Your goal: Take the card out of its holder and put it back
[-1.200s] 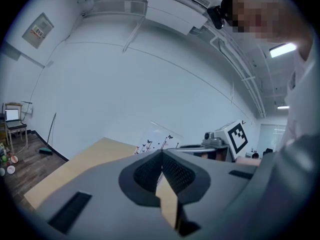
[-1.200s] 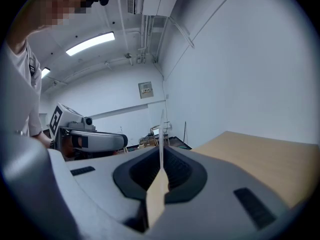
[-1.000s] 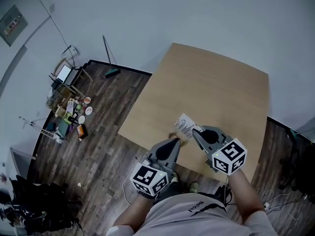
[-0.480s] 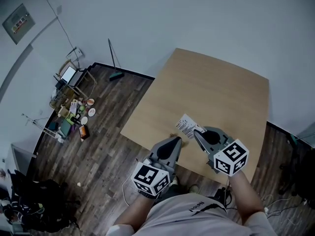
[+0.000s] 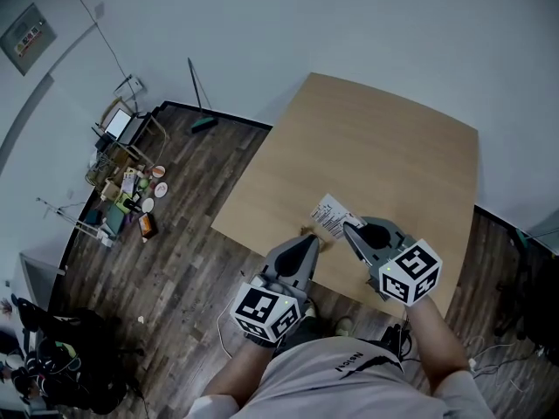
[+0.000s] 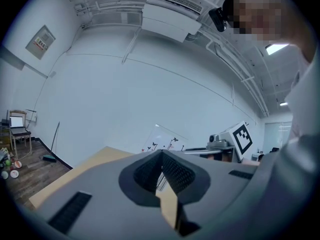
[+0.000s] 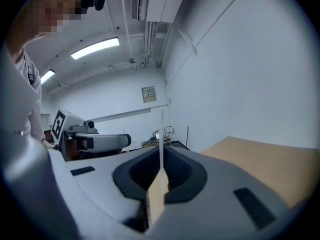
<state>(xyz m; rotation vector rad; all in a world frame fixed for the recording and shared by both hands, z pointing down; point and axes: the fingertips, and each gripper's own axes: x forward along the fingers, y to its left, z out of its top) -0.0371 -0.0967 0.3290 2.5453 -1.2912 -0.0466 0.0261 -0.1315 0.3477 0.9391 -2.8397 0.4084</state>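
A white printed card in its clear holder [image 5: 329, 216] hangs just over the near part of the wooden table [image 5: 384, 138], between both grippers. My right gripper [image 5: 348, 228] is shut on its right edge. In the right gripper view the sheet [image 7: 161, 129] stands edge-on out of the shut jaws [image 7: 161, 156]. My left gripper [image 5: 314, 243] is shut at the sheet's lower left corner, beside a small brown piece [image 5: 306, 231]. In the left gripper view the clear sheet with butterfly prints [image 6: 165, 140] rises right past the shut jaws [image 6: 162, 156]; how much they pinch is hidden.
The table's near edge [image 5: 262, 251] runs just under the grippers, with dark wooden floor below. A cart with a laptop and scattered small things [image 5: 122, 190] stands at the far left, and a broom [image 5: 197, 103] leans on the wall. The person's torso fills the bottom.
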